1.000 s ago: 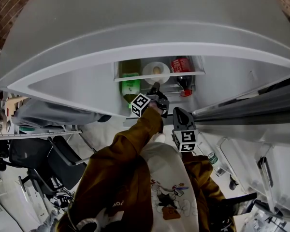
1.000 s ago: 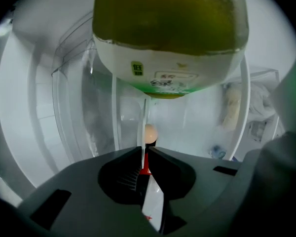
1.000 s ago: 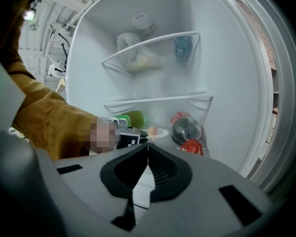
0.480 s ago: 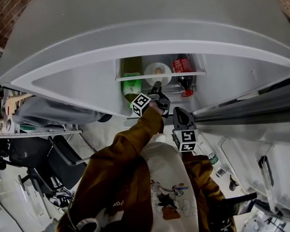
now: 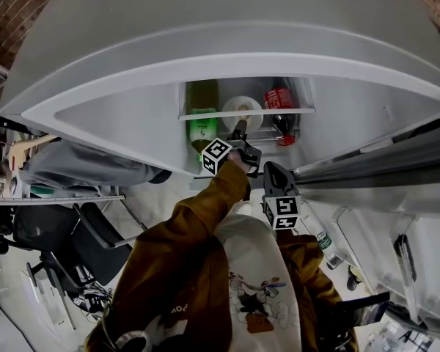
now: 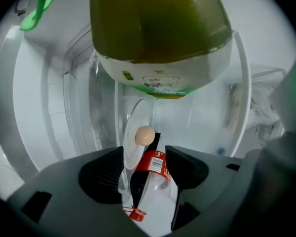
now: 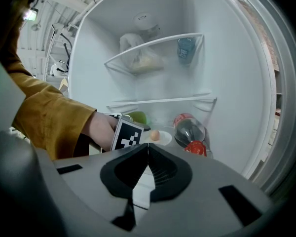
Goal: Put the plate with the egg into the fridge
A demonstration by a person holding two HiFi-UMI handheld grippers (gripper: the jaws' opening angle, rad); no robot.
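My left gripper's [image 6: 145, 154] jaws just spread so the plate [image 6: 130, 149] between them rests beside the cola bottle [image 6: 156, 165]; right gripper's [image 7: 148, 147] are pressed together.

Your jacket [image 5: 180, 262]: mustard-brown, long sleeves [image 7: 44, 117]. Your shirt [image 5: 258, 259]: white, cartoon print. Your left gripper [image 6: 145, 157] and right gripper [image 7: 147, 151]: grey, black ribbed pads [image 6: 101, 179], black-and-white marker cube [image 5: 216, 156] each.

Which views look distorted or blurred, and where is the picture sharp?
Head view: the wide lens bends the fridge front into arcs. Left gripper view: the green bottle, close to the lens, looks huge and soft; the egg is sharp. Right gripper view: dark corners, curved shelves, the plate small but clear.
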